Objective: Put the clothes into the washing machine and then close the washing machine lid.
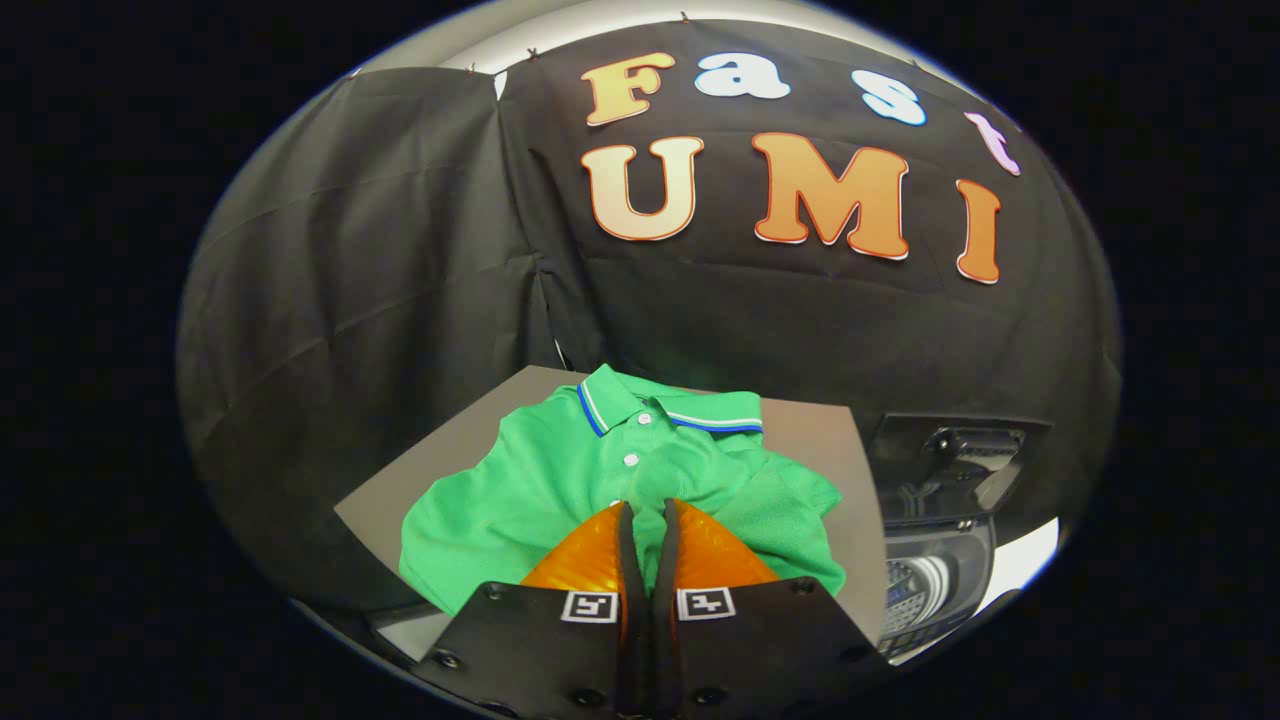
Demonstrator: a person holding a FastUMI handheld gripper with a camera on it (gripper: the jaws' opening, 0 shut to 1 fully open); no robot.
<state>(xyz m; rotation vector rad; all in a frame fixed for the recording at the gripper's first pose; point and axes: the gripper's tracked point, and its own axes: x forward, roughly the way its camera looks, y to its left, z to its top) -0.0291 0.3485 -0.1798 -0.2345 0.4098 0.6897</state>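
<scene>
- Across the gripper view, a green polo shirt [600,480] is seen lying folded on a grey worktop [430,480], its collar, trimmed with blue and white stripes, turned away from the gripper and its white buttons running down the middle.
- At the near side of the shirt, the gripper [642,520] is seen with its two fingers drawn almost together, only a narrow slit left between them. Their tips rest over the lower middle of the shirt; whether a fold of cloth is pinched in that slit cannot be told.
- Beside the worktop, off to the right of the fingers, the washing machine [935,580] is seen with its lid [950,465] raised and the drum opening showing below it.
- Behind everything, a black cloth wall is hung.
- As to progress, the task is judged to be at its very start: the shirt has not yet been lifted off the worktop, nothing is seen lying in the drum, and the lid is still to be closed.
</scene>
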